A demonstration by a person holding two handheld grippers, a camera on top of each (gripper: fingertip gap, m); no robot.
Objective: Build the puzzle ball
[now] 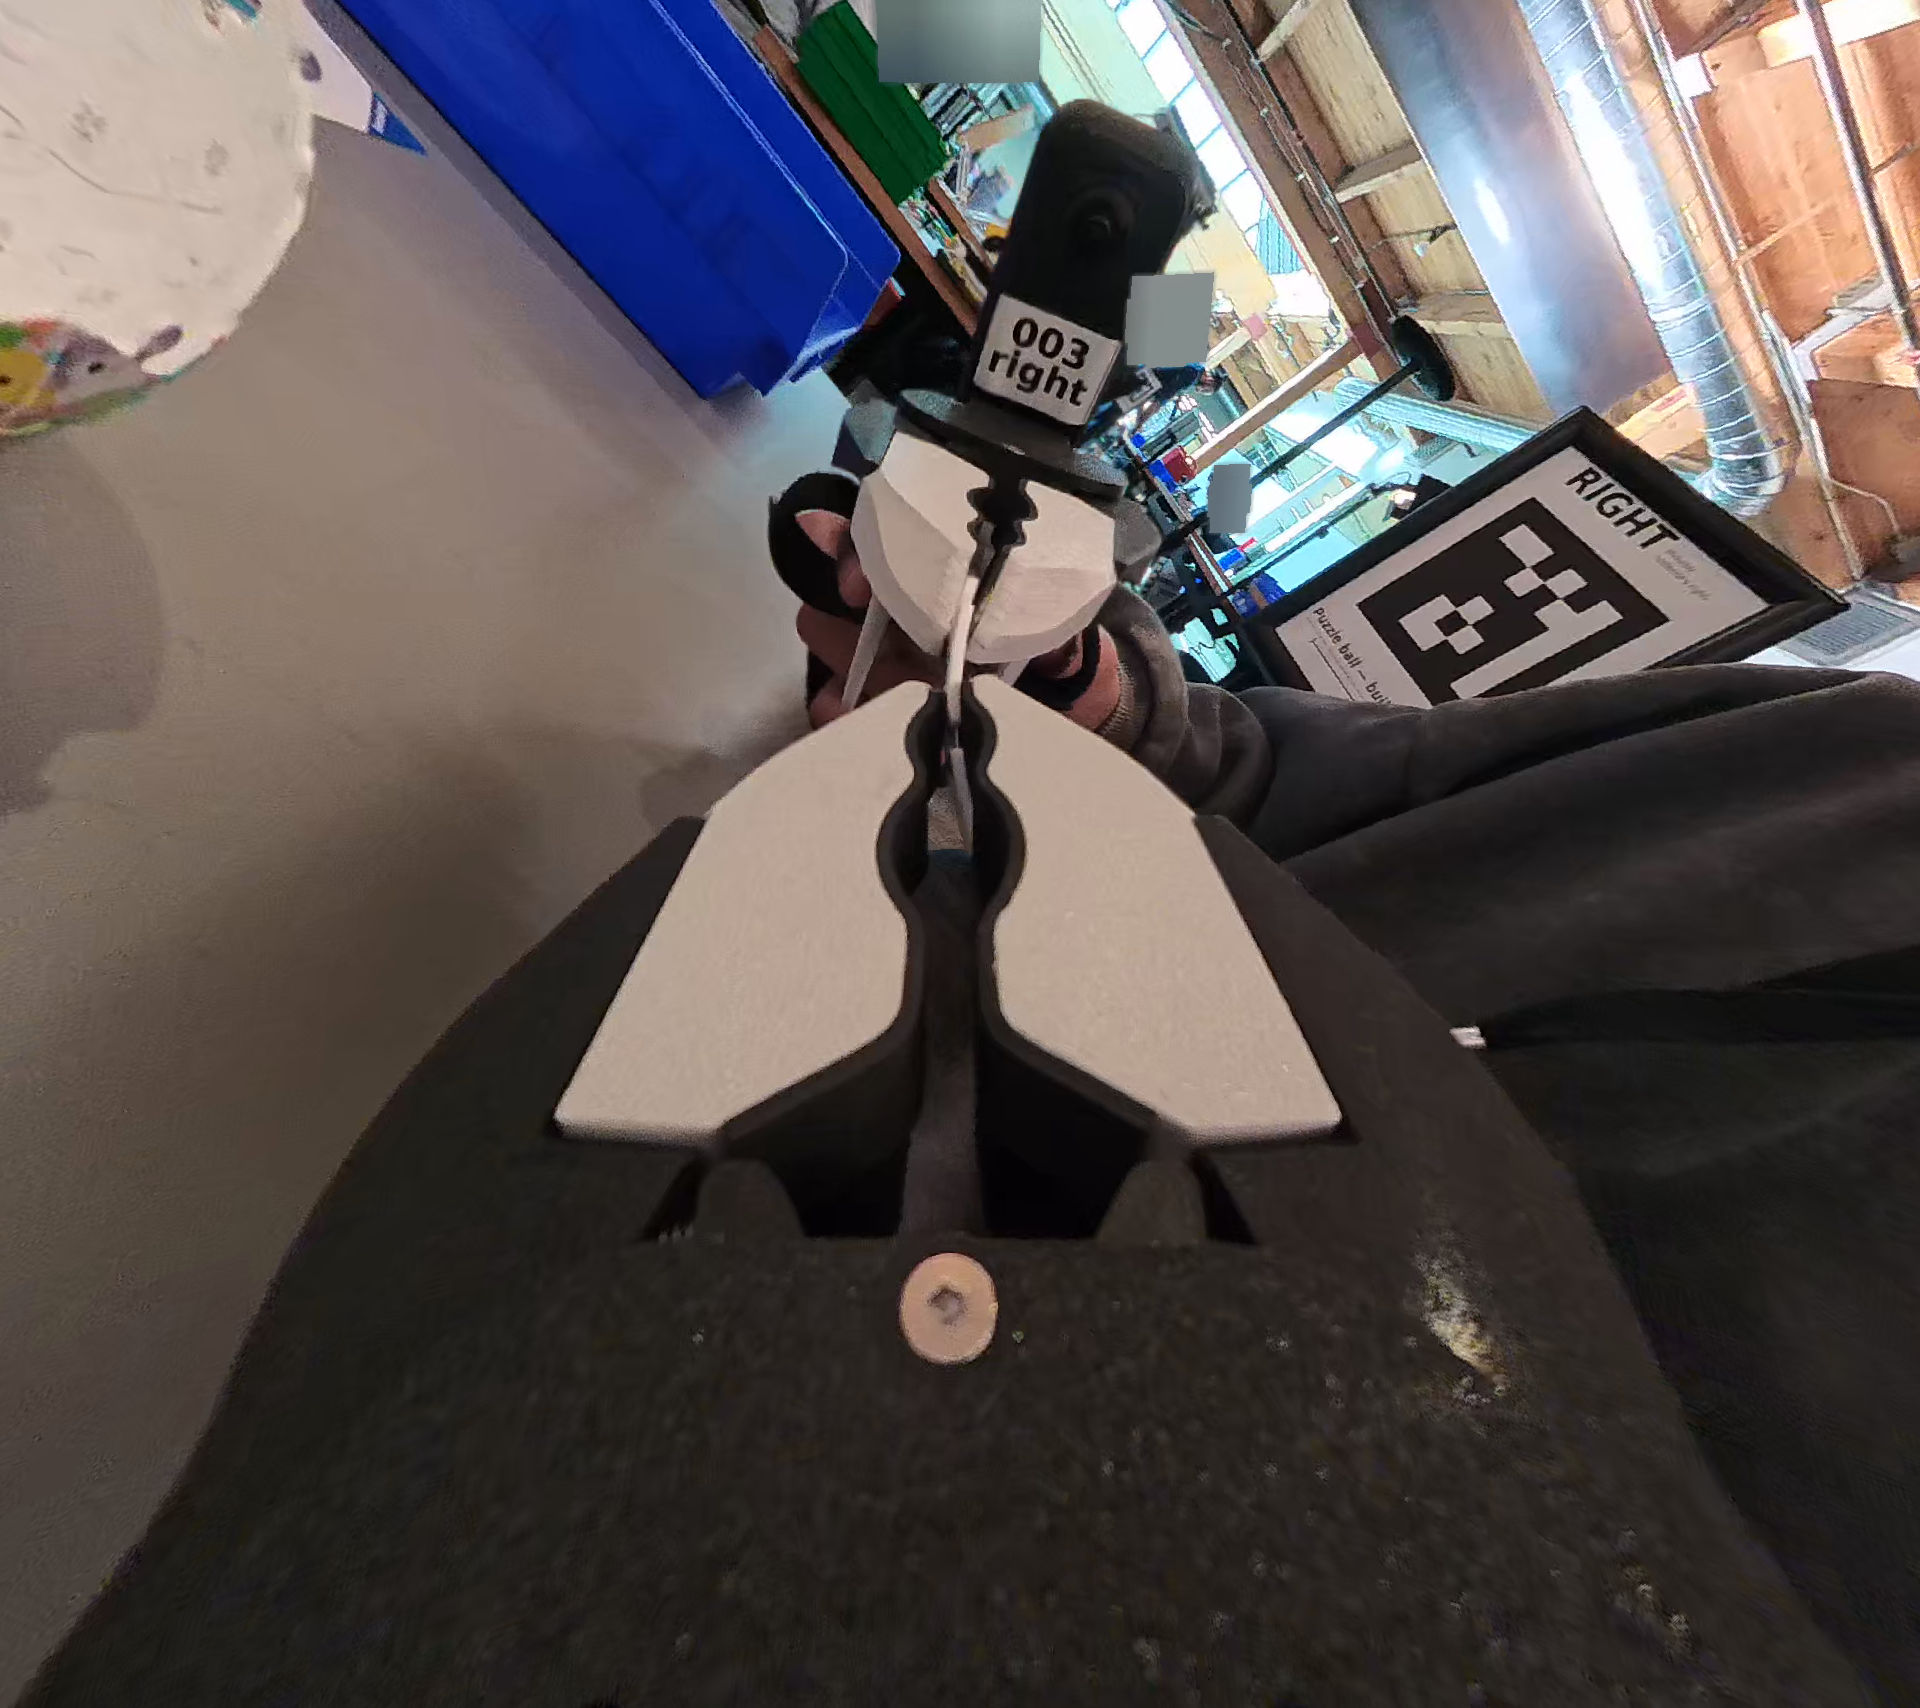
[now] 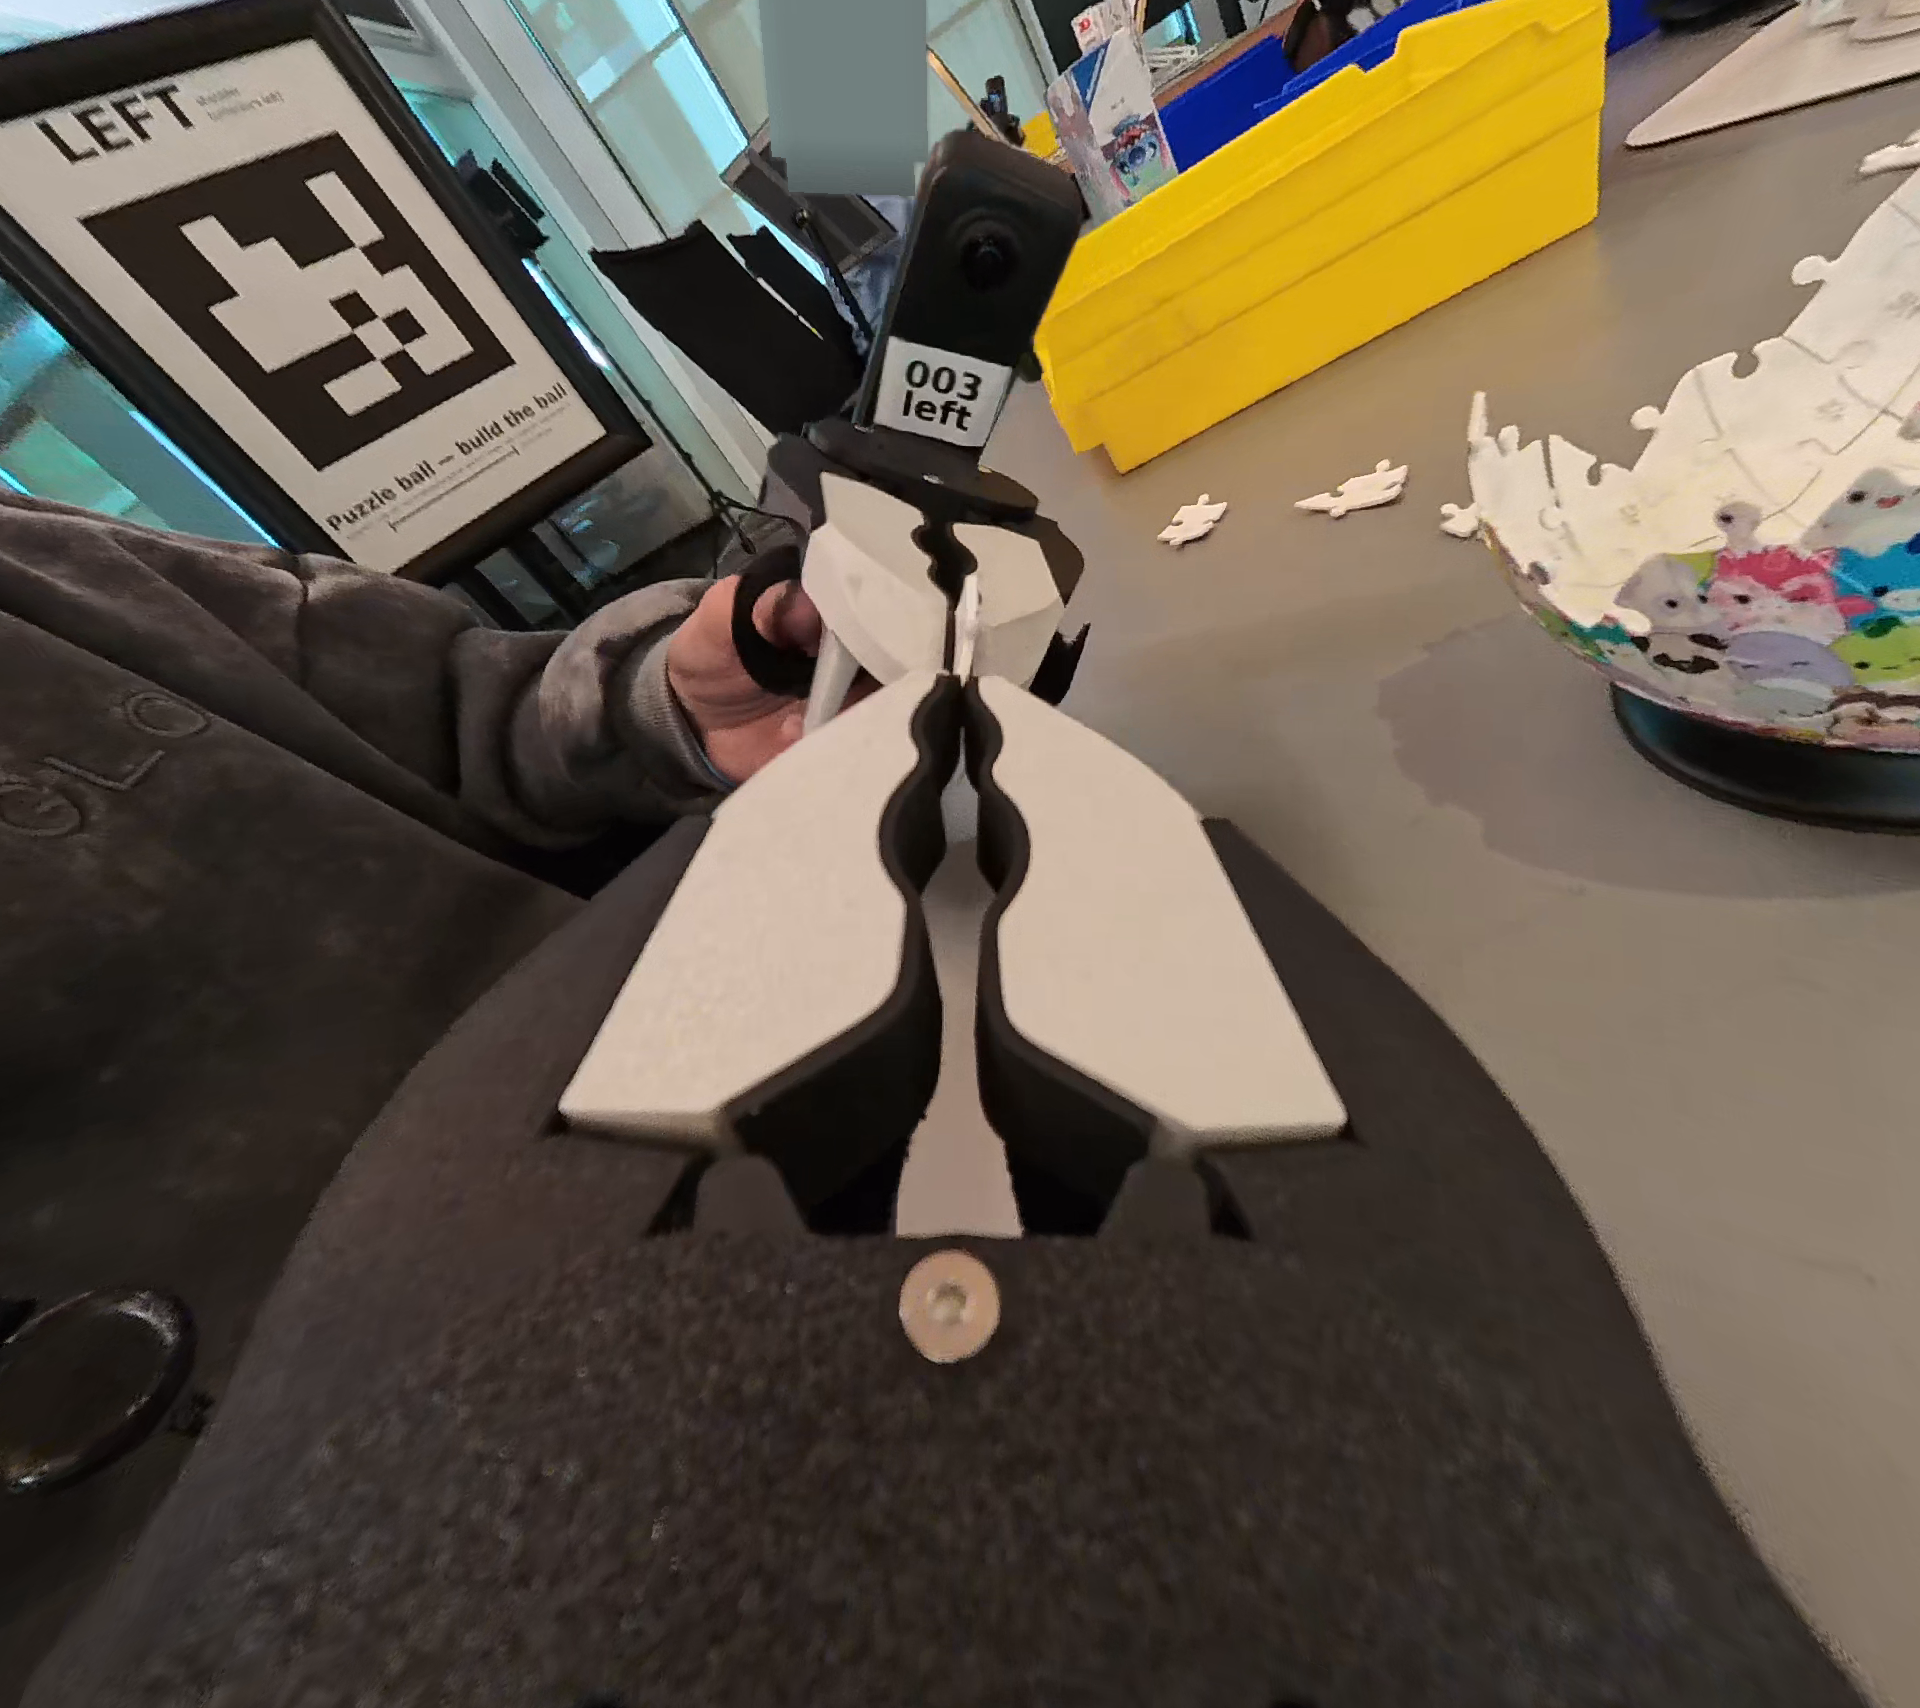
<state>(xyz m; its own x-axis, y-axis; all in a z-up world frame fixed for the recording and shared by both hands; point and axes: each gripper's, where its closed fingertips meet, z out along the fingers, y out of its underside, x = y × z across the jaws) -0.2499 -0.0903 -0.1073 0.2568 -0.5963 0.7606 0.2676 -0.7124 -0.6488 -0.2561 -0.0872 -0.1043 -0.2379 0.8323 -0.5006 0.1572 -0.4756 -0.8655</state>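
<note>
My two grippers meet tip to tip above the grey table (image 2: 1351, 931). A thin white puzzle piece (image 1: 958, 754), seen edge-on, runs from one pair of jaws into the other. My left gripper (image 1: 954, 708) is shut on the piece; it also shows in the right wrist view (image 2: 951, 619) with the piece (image 2: 969, 619) in its fingers. My right gripper (image 2: 956, 697) is shut on the same piece, and it shows in the left wrist view (image 1: 982, 609). The half-built puzzle ball (image 2: 1714, 609), an open bowl with colourful pictures outside, sits on a black stand (image 2: 1766, 770) to the right; it shows blurred in the left wrist view (image 1: 125, 152).
Loose white puzzle pieces (image 2: 1193, 520) lie on the table near a yellow bin (image 2: 1330, 256). A blue bin (image 1: 540, 48) stands behind the ball. Framed marker signs (image 1: 1507, 588) (image 2: 291, 287) stand at the table's edge. A person's grey sleeves and hands hold both grippers. My two grippers' fingertips are within a few centimetres of each other.
</note>
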